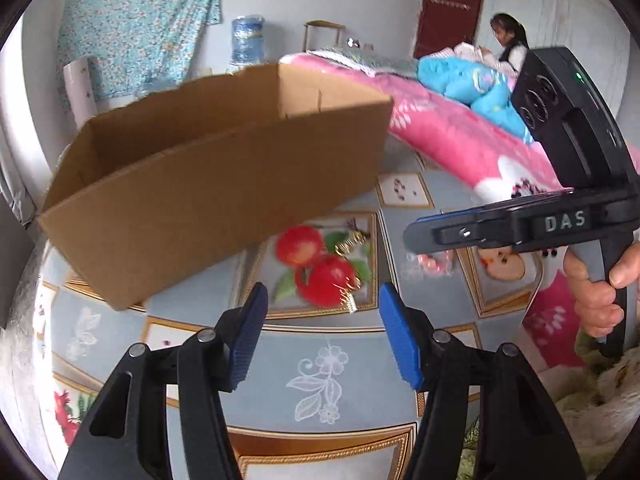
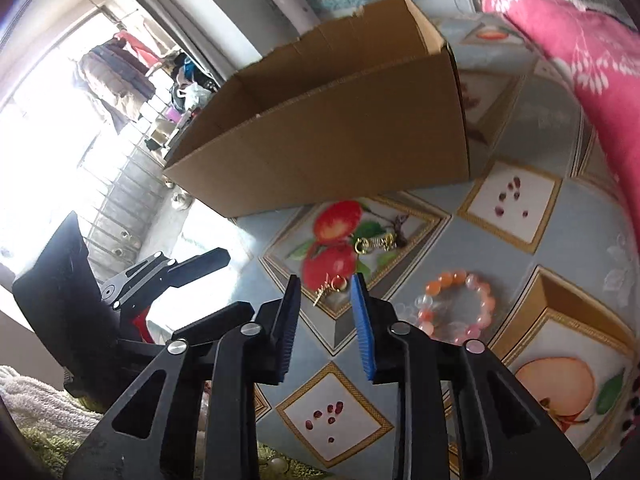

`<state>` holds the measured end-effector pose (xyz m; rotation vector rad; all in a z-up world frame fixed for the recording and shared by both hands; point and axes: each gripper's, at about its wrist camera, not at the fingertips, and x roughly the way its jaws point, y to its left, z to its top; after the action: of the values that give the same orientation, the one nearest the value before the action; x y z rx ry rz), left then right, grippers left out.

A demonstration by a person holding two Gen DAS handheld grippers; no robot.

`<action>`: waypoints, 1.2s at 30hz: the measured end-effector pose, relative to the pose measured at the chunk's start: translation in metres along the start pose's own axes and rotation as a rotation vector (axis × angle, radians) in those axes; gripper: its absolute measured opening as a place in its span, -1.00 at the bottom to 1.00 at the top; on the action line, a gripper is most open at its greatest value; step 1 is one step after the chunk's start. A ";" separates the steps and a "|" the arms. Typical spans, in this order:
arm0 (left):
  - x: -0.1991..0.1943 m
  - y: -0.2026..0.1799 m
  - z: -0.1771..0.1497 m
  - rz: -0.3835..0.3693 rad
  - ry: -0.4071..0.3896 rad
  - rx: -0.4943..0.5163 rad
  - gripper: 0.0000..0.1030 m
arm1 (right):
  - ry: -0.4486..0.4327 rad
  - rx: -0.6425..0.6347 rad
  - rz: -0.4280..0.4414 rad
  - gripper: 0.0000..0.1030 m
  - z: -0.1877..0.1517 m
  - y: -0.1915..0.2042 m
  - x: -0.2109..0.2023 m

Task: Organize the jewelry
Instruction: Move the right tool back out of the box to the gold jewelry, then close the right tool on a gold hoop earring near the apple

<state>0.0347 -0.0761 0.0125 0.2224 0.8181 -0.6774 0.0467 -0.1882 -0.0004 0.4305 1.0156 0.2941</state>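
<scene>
A gold earring (image 1: 348, 298) lies on the red fruit print of the table cover, just beyond my open left gripper (image 1: 324, 290), whose blue pads hold nothing. A second gold earring (image 1: 352, 240) lies farther back. In the right wrist view the near earring (image 2: 331, 285) shows in the narrow gap ahead of my right gripper (image 2: 327, 280); its pads stand apart and do not press on it. The far earring (image 2: 376, 244) and a pink bead bracelet (image 2: 456, 308) lie to the right. An open cardboard box (image 1: 208, 184) (image 2: 340, 136) stands behind them.
The right gripper (image 1: 412, 236), held by a hand (image 1: 596, 304), reaches in from the right of the left wrist view. The left gripper (image 2: 216, 258) shows at the left of the right wrist view. A pink blanket (image 1: 460, 136) borders the table. A person (image 1: 508, 44) sits far back.
</scene>
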 end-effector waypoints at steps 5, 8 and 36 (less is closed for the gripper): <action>0.024 -0.008 0.000 -0.037 0.043 0.037 -0.30 | 0.043 -0.011 -0.039 -0.74 -0.004 -0.001 0.020; 0.034 -0.014 0.004 -0.054 0.061 0.068 -0.44 | 0.049 -0.024 -0.058 -0.75 0.000 0.000 0.027; 0.035 0.011 0.005 0.038 0.077 0.020 -0.98 | 0.020 0.016 -0.067 -0.70 -0.006 -0.016 0.017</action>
<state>0.0613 -0.0861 -0.0106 0.2828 0.8789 -0.6449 0.0506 -0.1934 -0.0238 0.4079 1.0502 0.2304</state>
